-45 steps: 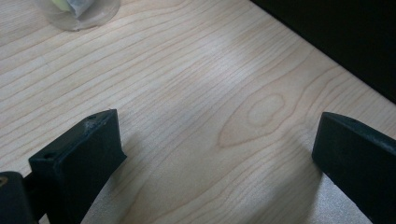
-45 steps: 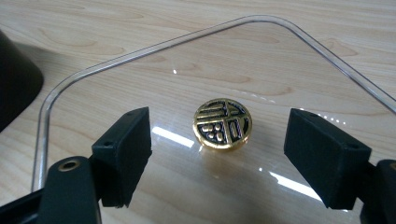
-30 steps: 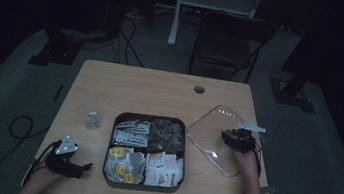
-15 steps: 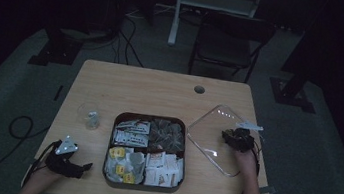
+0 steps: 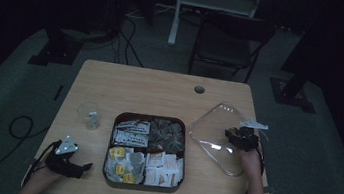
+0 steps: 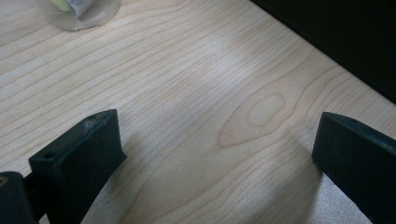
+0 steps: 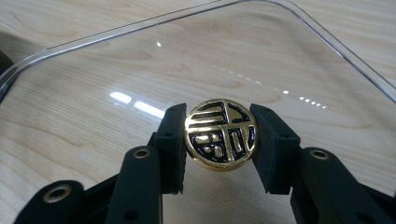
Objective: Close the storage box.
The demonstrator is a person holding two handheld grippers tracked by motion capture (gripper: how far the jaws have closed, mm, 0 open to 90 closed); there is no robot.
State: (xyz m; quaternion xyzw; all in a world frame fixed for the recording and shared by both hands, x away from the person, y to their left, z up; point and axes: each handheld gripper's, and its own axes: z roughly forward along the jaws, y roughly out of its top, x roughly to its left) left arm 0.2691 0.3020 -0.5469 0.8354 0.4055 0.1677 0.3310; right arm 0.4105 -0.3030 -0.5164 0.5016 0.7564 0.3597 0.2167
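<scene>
— Tongs first: how do yours stand?

— Right tongs [image 7: 219, 140] are clamped on the round gold knob [image 7: 220, 134] of the clear lid [image 5: 218, 135]; both jaws press its sides. Left tongs [image 6: 212, 158] gape wide with nothing between the jaws, just bare wood.

— Now take me through it, biggest thing down.

— Biggest is the bench [image 5: 150, 91], pale wood, with a small round hole [image 5: 199, 89] near its far edge. At its middle, toward my side, sits the dark tray [image 5: 108, 172], split into four compartments full of packets: white sachets [image 5: 131, 132] far left, dark pouches [image 5: 167, 135] far right, yellow-marked bags [image 5: 123, 164] near left, white packets [image 5: 164, 169] near right.

— And the lid?

— It lies flat on the bench just right of the tray, near the right edge, with my right hand [image 5: 248, 157] behind the tongs. The knob carries a dark pattern on its gold face.

— Anything on the left?

— A small clear cup [image 5: 90, 115] stands left of the tray, something pale inside it. My left tongs rest at the near left corner, well apart from cup and tray.
</scene>
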